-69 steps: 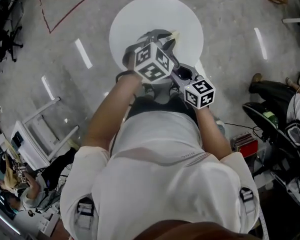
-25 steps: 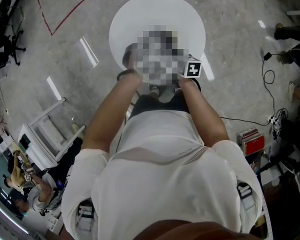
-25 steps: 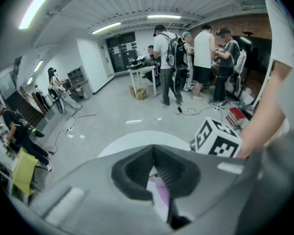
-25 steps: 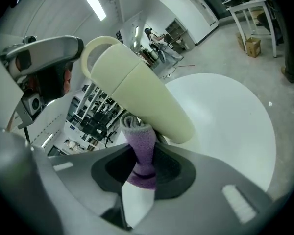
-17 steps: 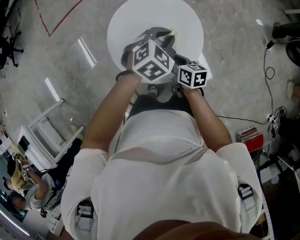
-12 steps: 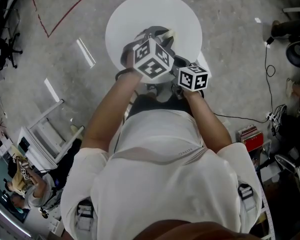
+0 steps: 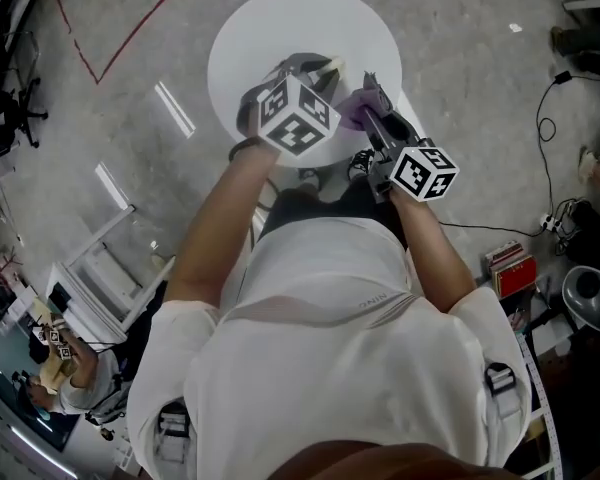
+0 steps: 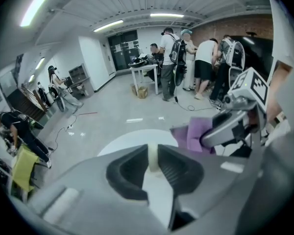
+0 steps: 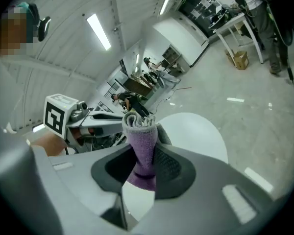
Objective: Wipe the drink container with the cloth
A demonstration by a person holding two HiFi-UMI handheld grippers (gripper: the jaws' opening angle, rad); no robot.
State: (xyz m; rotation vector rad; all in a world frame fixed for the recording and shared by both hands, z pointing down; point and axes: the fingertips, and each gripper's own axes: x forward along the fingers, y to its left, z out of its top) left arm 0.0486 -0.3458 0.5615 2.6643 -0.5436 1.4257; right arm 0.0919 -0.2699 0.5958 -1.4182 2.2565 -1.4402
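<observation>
A pale cream drink container (image 7: 332, 65) stands over the round white table (image 7: 300, 13). My left gripper (image 7: 315, 68) is shut on it. The jaws have just been closing, and the cream strip (image 8: 153, 163) fills the gap between the pads of that gripper (image 8: 153, 150). To its right, my right gripper (image 7: 366, 100) is shut on a folded purple cloth (image 7: 350, 111). In the right gripper view the cloth (image 9: 139, 131) stands up out of the jaws of that gripper (image 9: 143, 151), a little apart from the container. Most of the container is hidden.
The table (image 8: 130, 142) stands alone on a grey concrete floor. Several people (image 8: 186, 58) stand at a far bench. A white rack (image 7: 105, 268) is at the left, and cables (image 7: 555, 98) and bags lie on the floor at the right.
My right gripper has lifted and swung out to the right with the purple cloth, which now shows beside the left gripper. The left gripper has stayed over the table.
</observation>
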